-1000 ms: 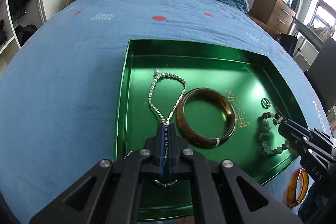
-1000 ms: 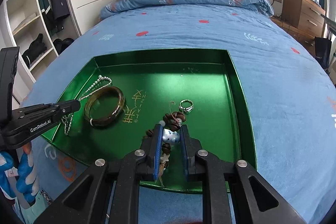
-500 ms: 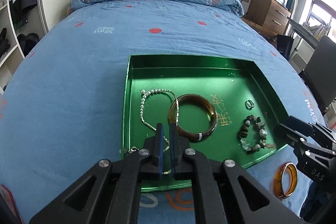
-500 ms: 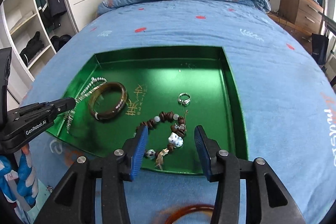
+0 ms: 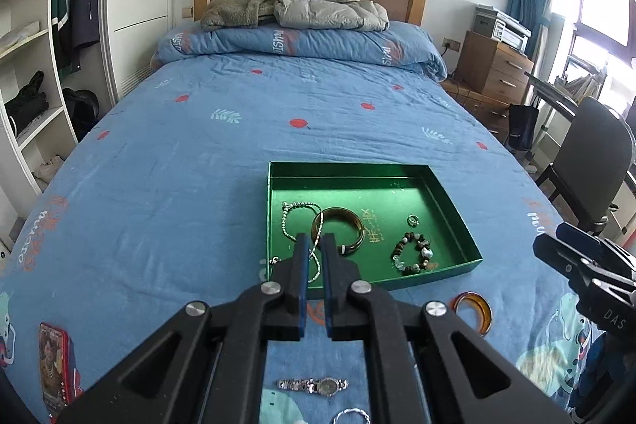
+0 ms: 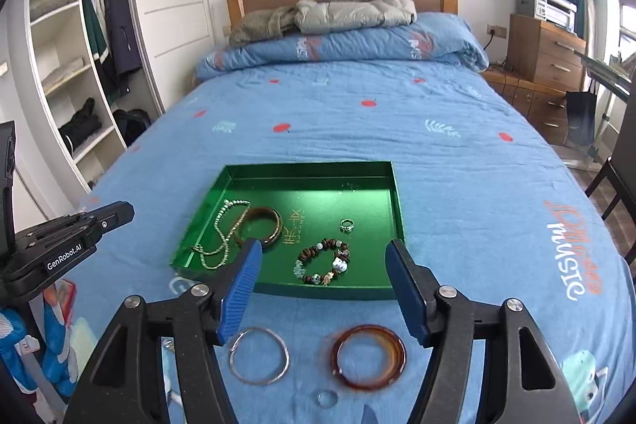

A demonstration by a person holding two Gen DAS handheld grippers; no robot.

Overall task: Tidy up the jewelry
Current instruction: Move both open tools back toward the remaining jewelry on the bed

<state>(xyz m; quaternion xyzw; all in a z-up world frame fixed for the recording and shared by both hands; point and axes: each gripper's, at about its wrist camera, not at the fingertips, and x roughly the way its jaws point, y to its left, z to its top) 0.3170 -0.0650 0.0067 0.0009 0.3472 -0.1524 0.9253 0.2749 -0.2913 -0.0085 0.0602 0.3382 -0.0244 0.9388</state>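
Note:
A green tray [image 5: 453,209] lies on the blue bed. In it are a silver bead necklace [image 5: 296,213], a brown bangle [image 5: 338,230], a small ring [image 5: 413,220] and a beaded bracelet [image 6: 324,261]. My left gripper [image 5: 314,239] hovers above the tray's near left corner. Its jaws are almost together and nothing is between them. My right gripper [image 6: 322,249] hangs above the tray's near edge. Its jaws are opening wide and hold nothing. The bracelet lies in the tray beyond them.
On the bedspread in front of the tray lie an amber bangle [image 6: 369,356], a thin silver bangle [image 6: 259,355], a small ring [image 6: 328,398] and a wristwatch [image 5: 314,385]. A red card-like item [image 5: 53,356] lies far left. Folded quilt and coats [image 5: 318,10] sit at the headboard.
Both grippers rose and drew back from the tray. The left let go of the necklace, which now lies in the tray. The right opened and left the beaded bracelet there.

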